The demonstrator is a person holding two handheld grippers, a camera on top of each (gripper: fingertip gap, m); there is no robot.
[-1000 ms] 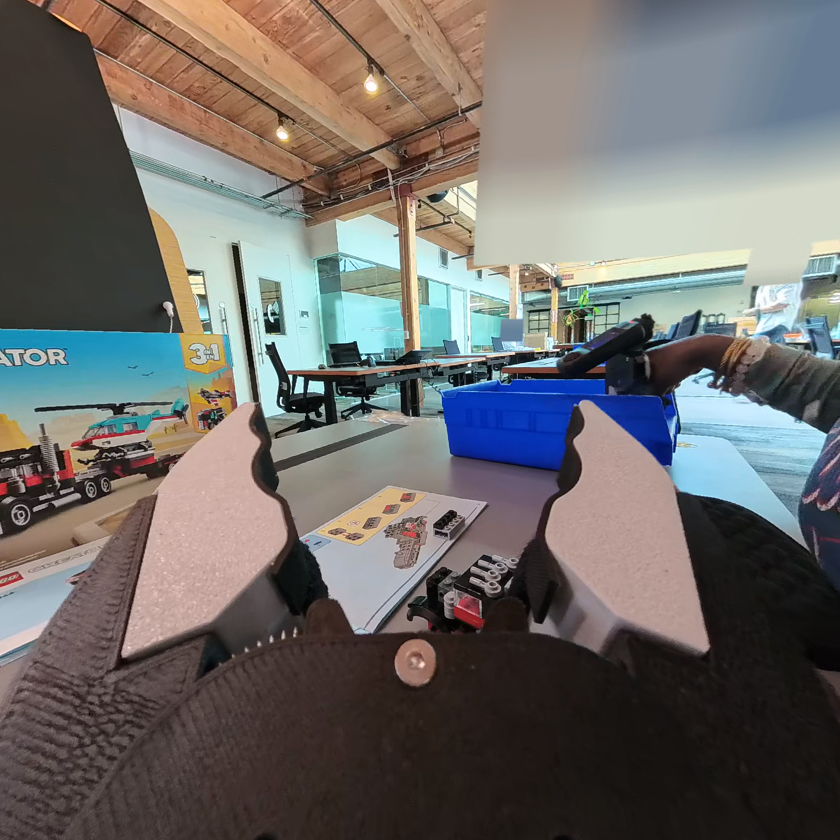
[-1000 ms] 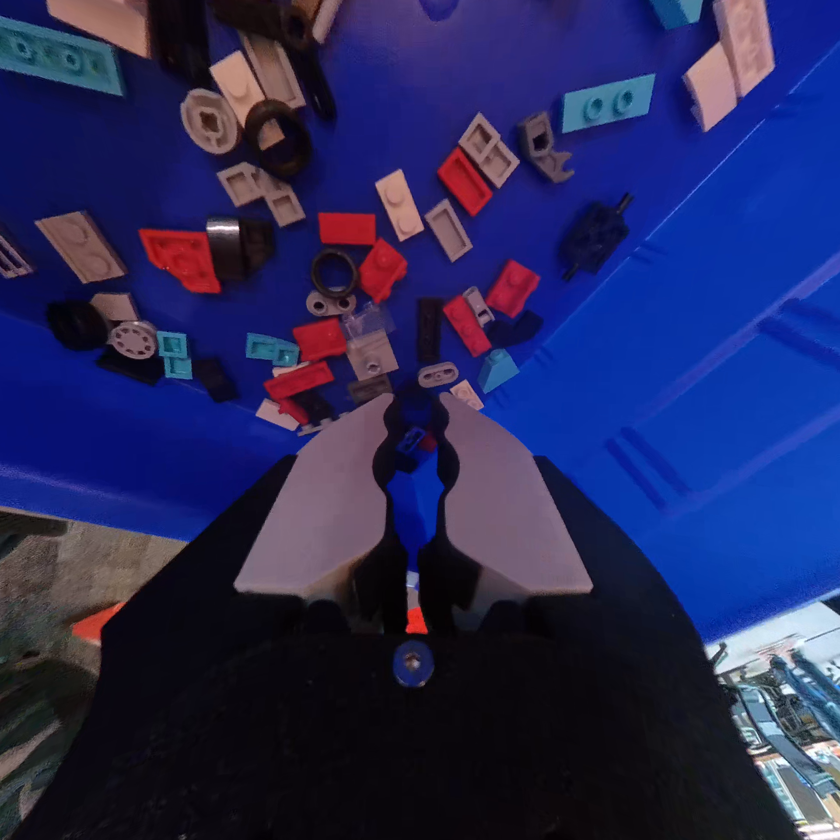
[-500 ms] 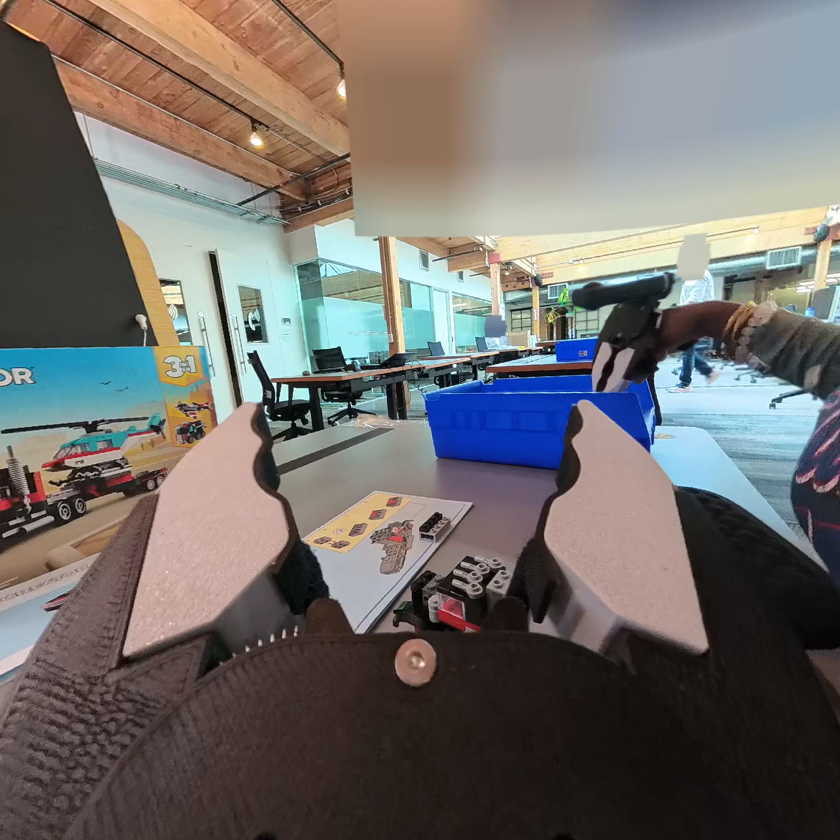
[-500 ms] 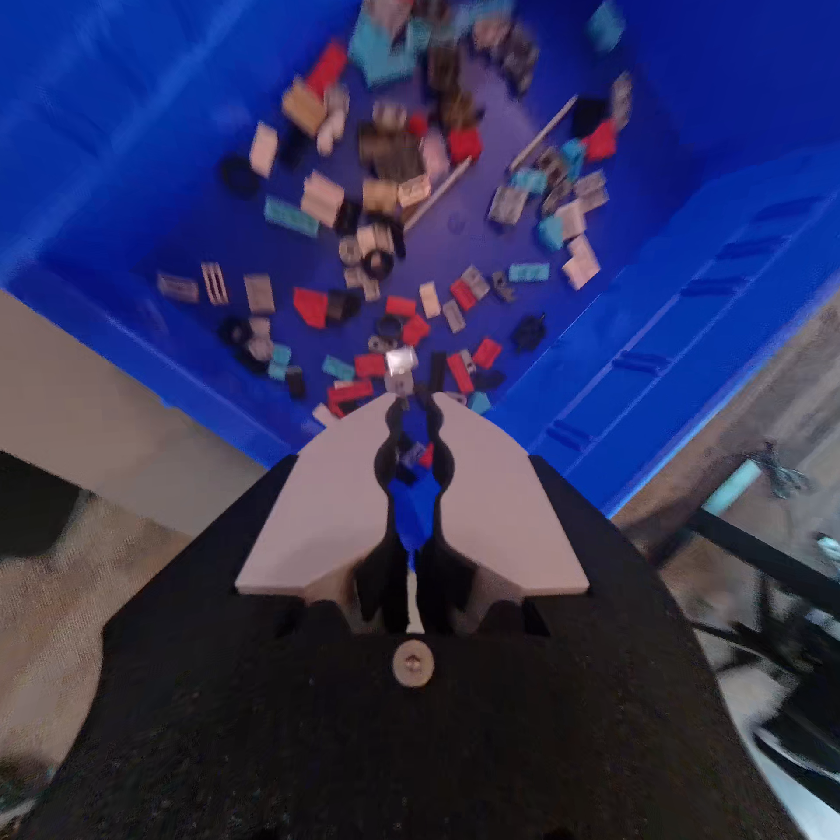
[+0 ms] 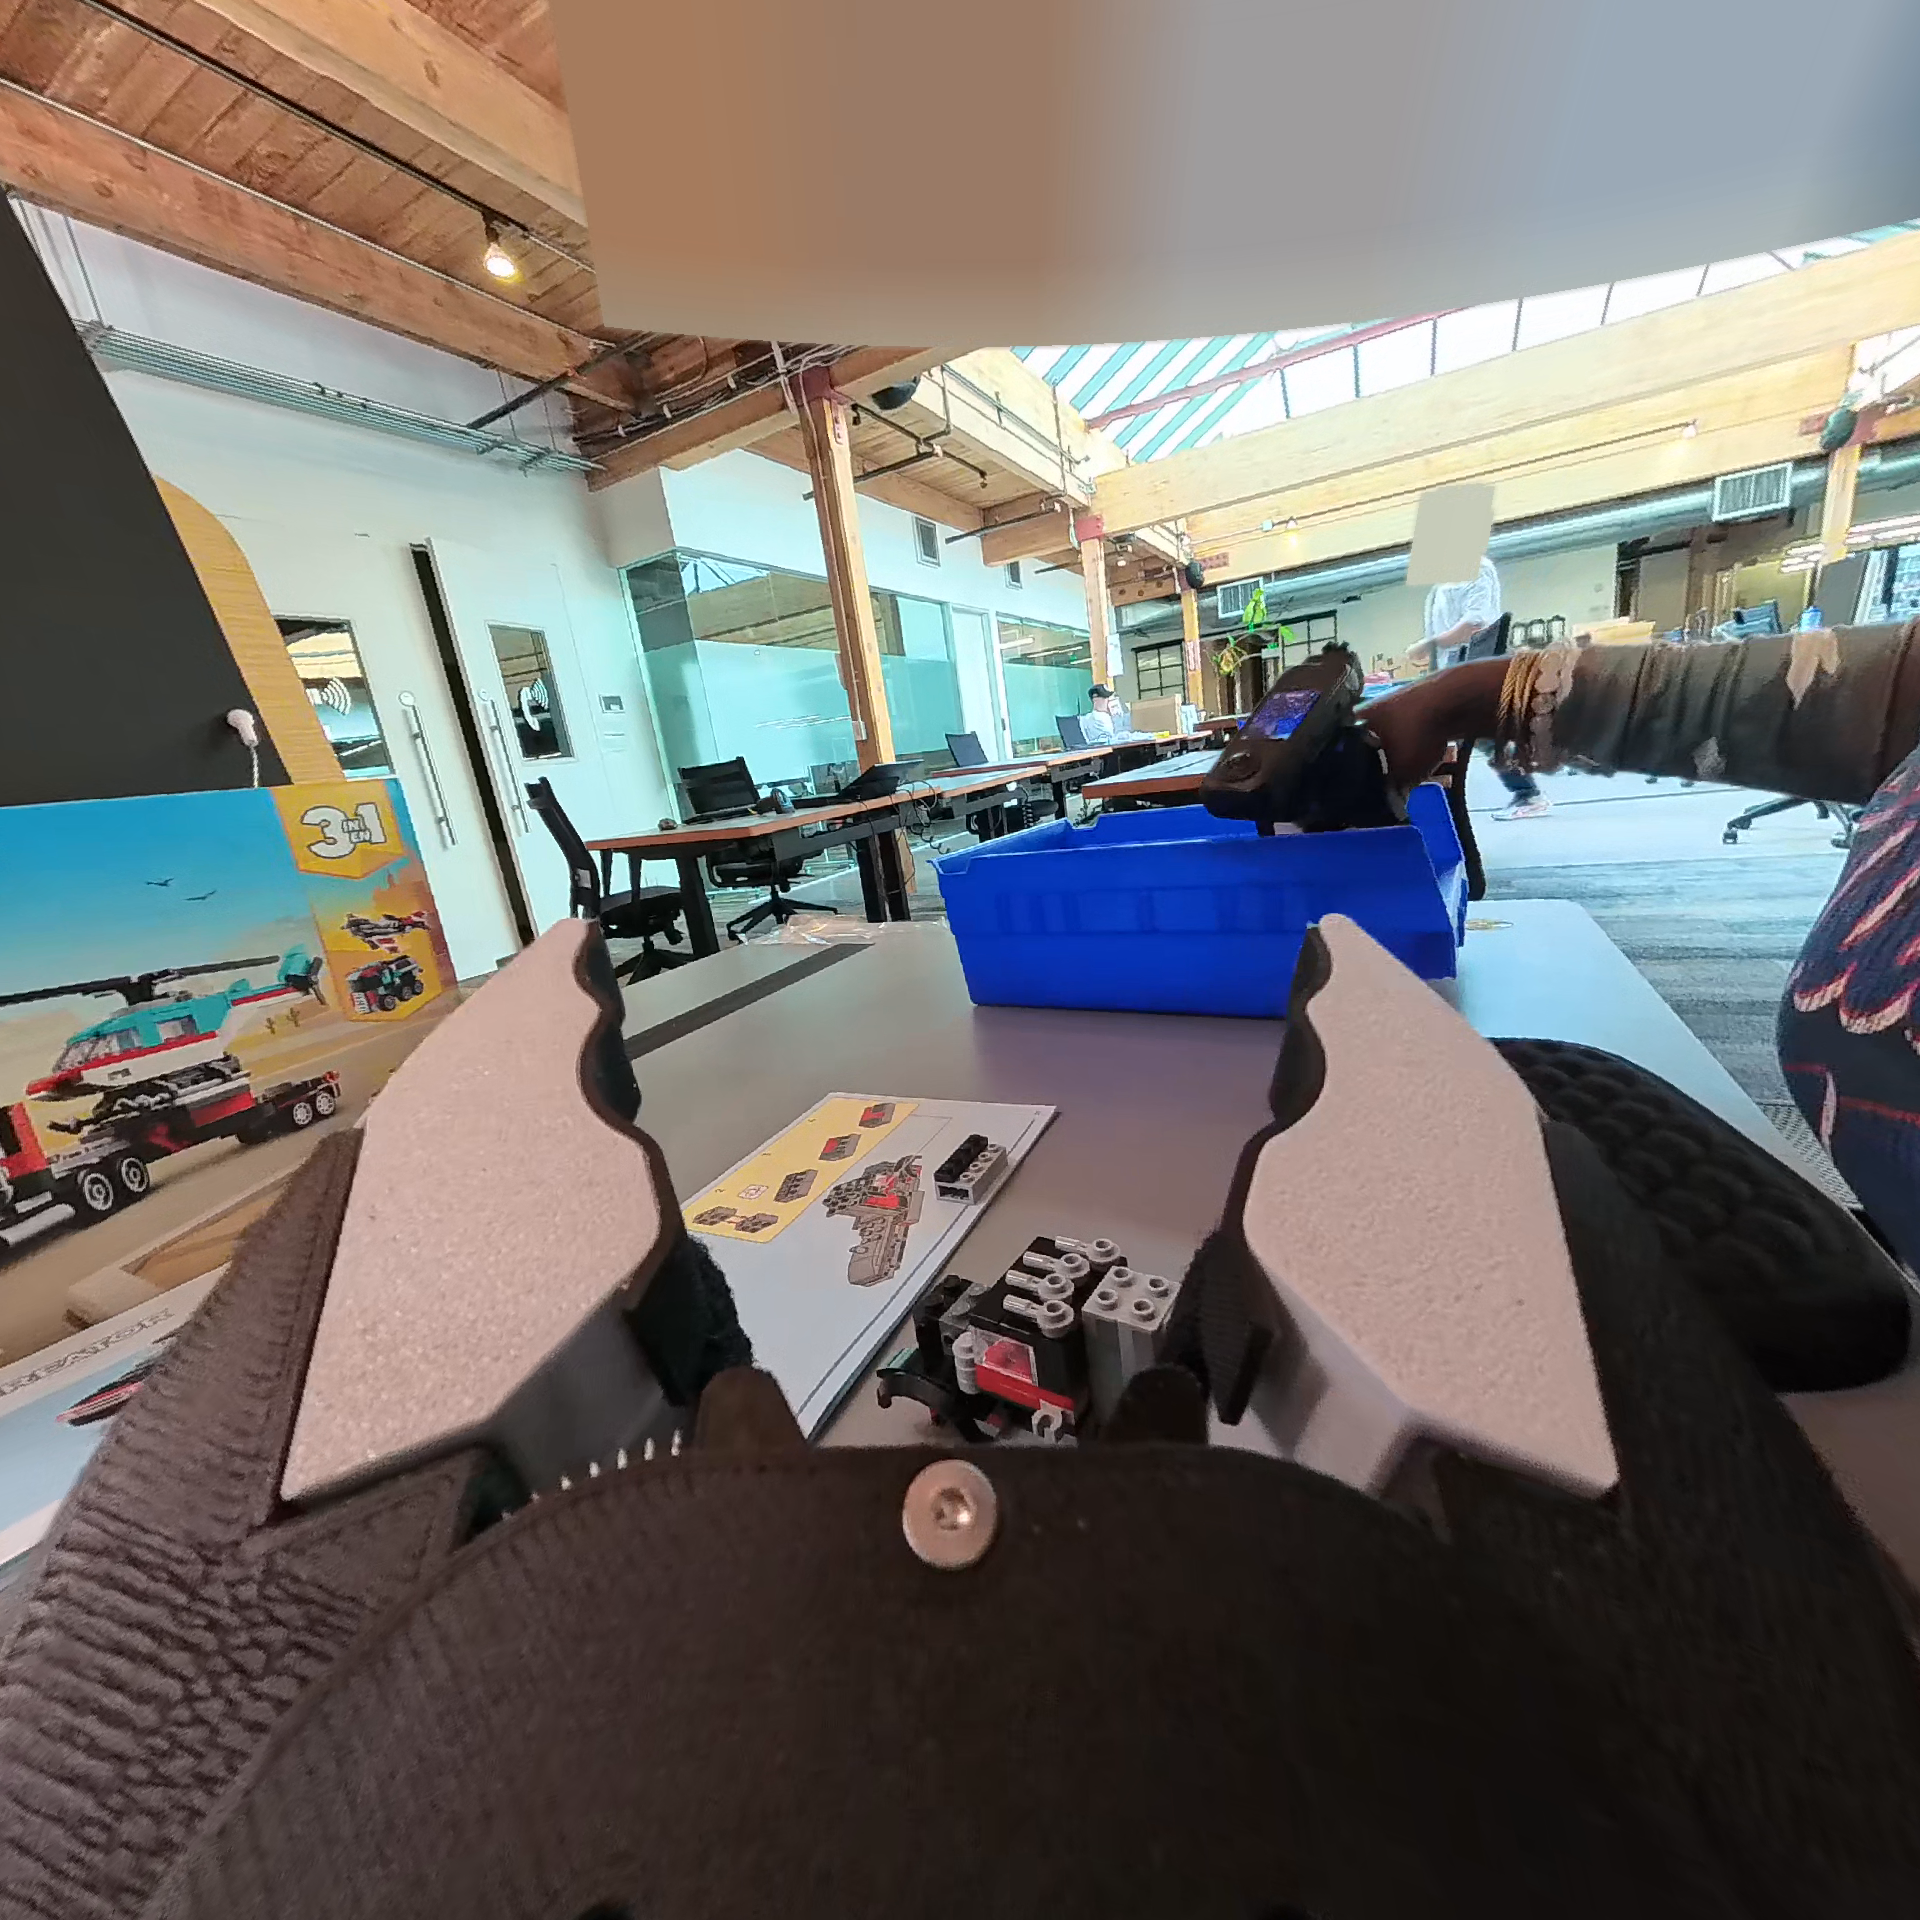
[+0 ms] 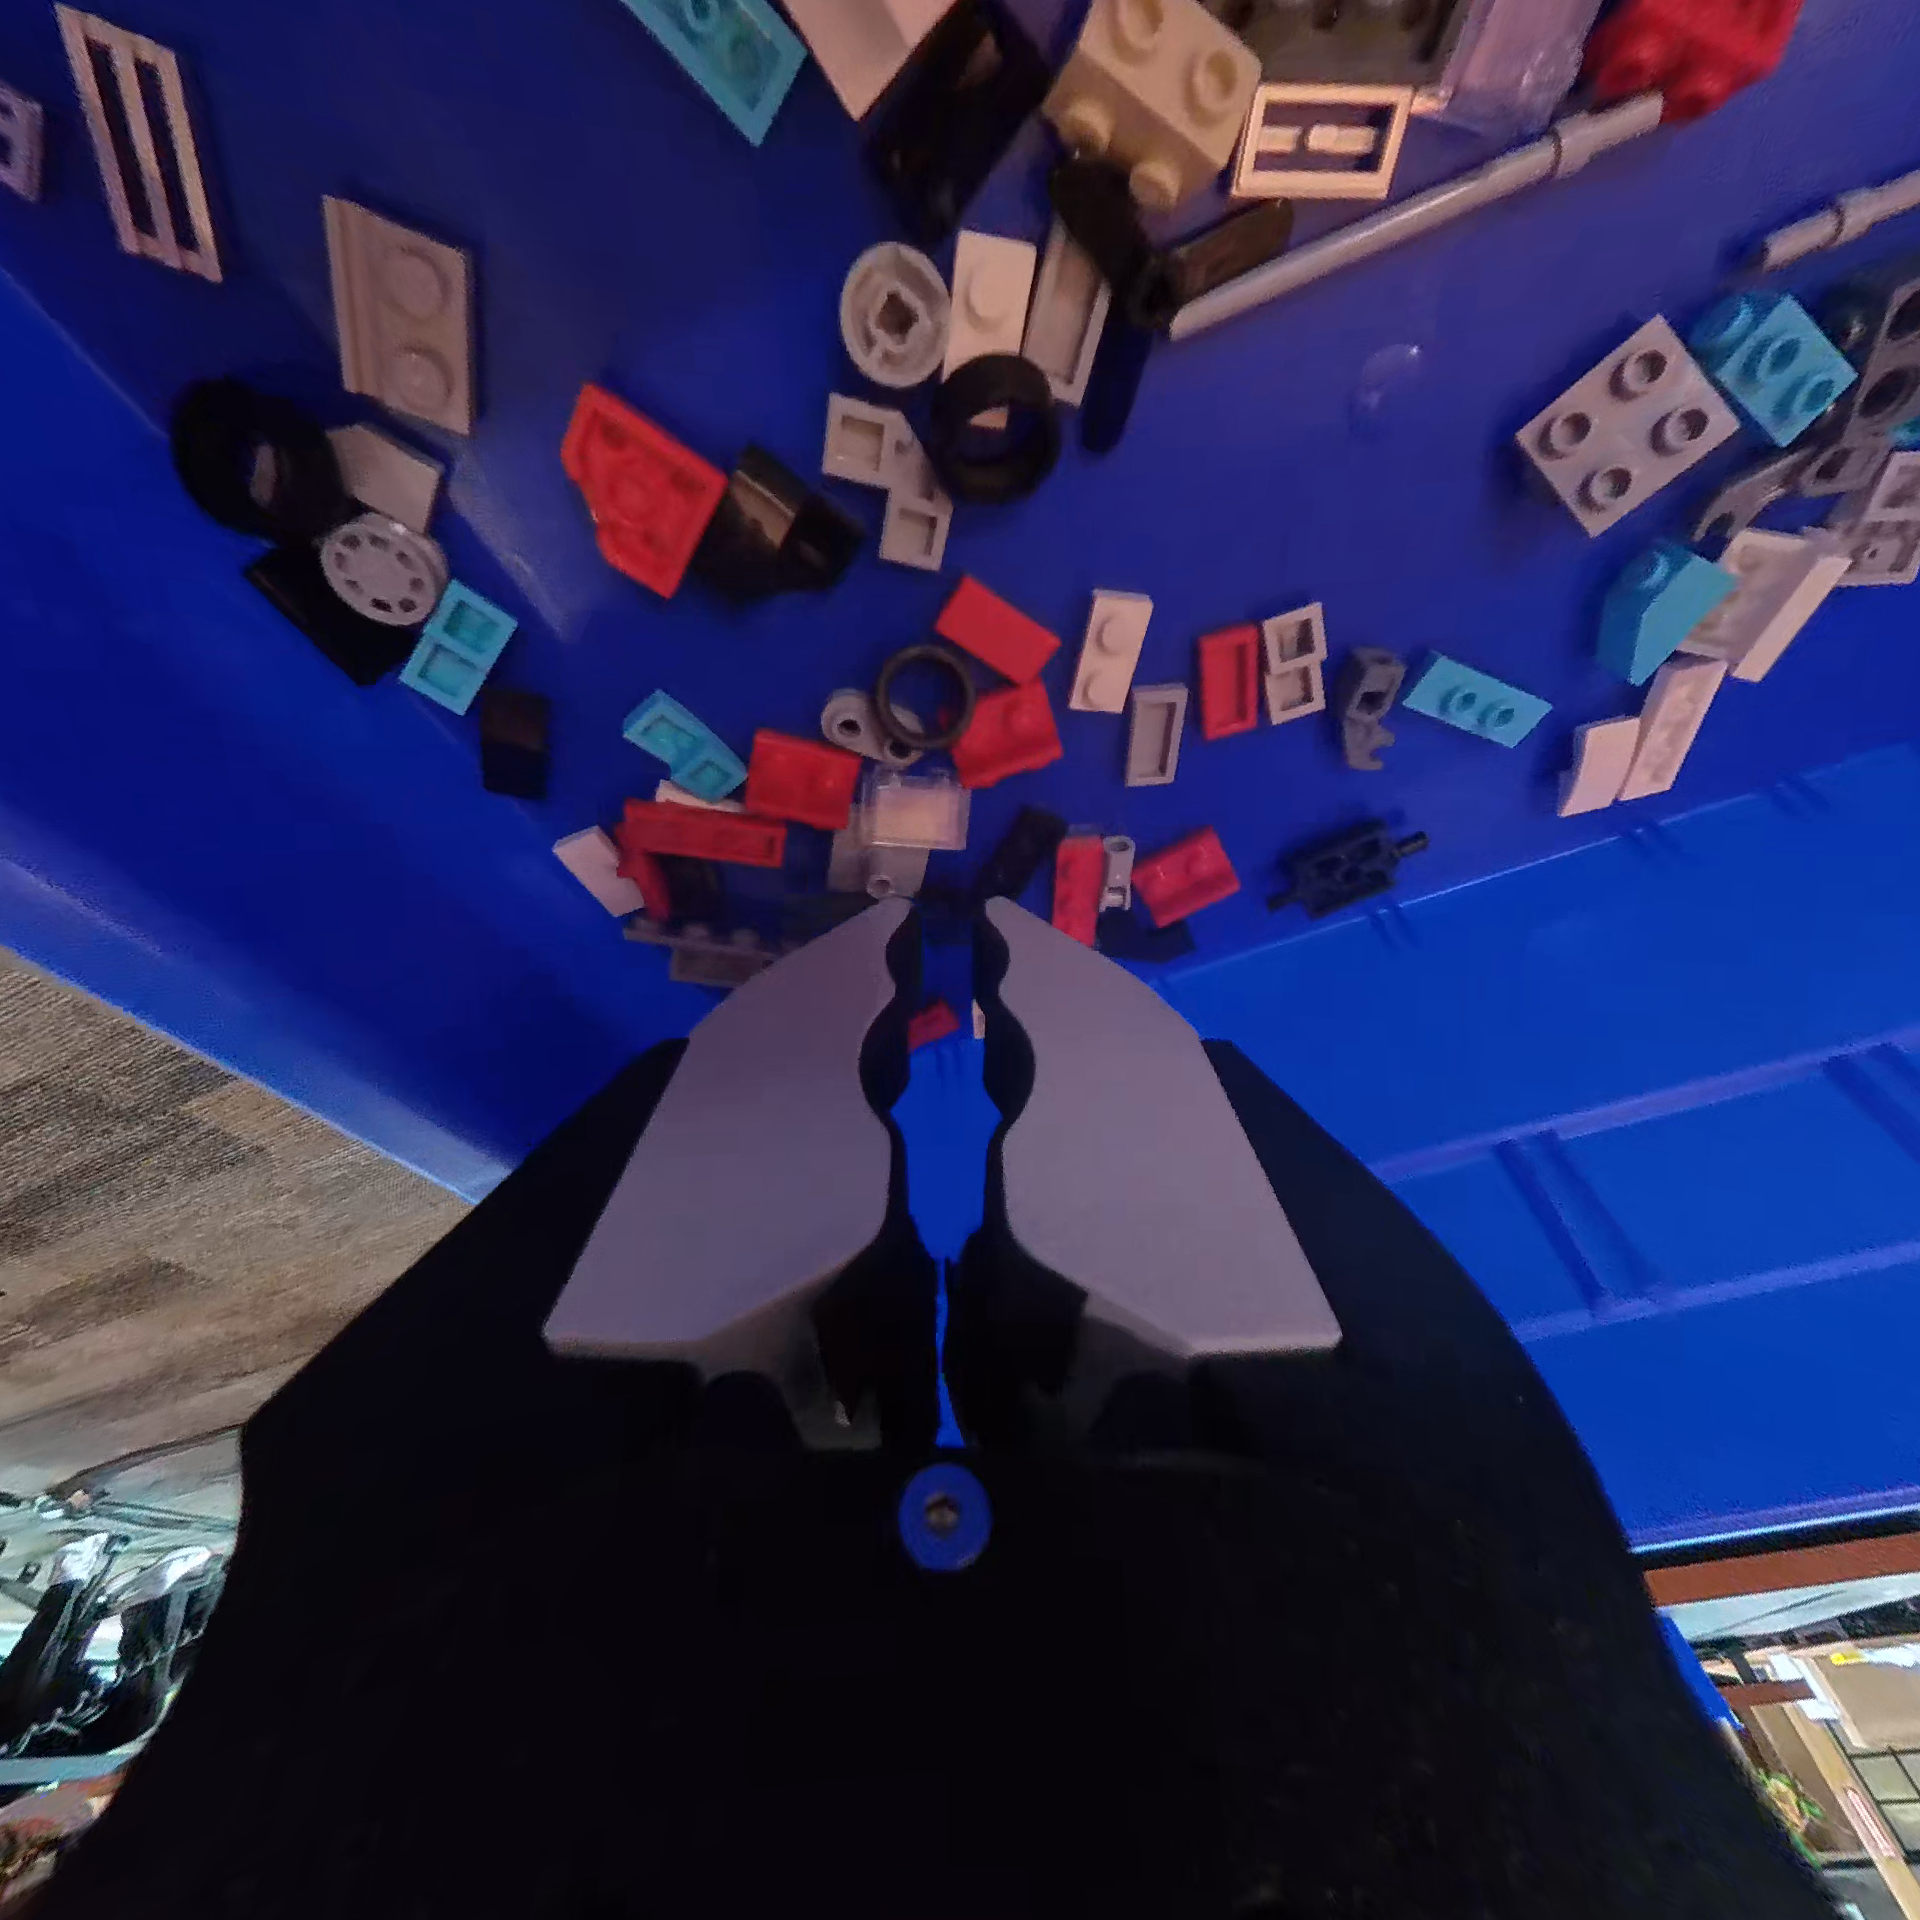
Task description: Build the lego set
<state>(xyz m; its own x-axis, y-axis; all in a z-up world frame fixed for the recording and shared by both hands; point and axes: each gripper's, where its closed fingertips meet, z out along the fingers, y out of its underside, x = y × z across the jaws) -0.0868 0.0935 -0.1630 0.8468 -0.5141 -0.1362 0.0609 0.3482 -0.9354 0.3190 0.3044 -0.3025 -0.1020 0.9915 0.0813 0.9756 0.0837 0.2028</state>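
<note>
Blue bin [image 6: 1558,1091]: plastic, its floor strewn with loose lego pieces [image 6: 810,774] in red, grey, black and teal.
Right tool [image 6: 943,914]: tips down in the bin just short of the pieces, fingers nearly together; whether they pinch a piece I cannot tell.
Left tool [image 5: 956,997]: fingers wide apart, holding nothing.
Lego build [image 5: 1023,1340]: black, grey and red, on the grey bench [image 5: 1143,1060] between the left tool's fingers.
Instruction sheet [image 5: 862,1226]: just ahead of the build.
Set box [image 5: 177,997]: left of the left tool.
</note>
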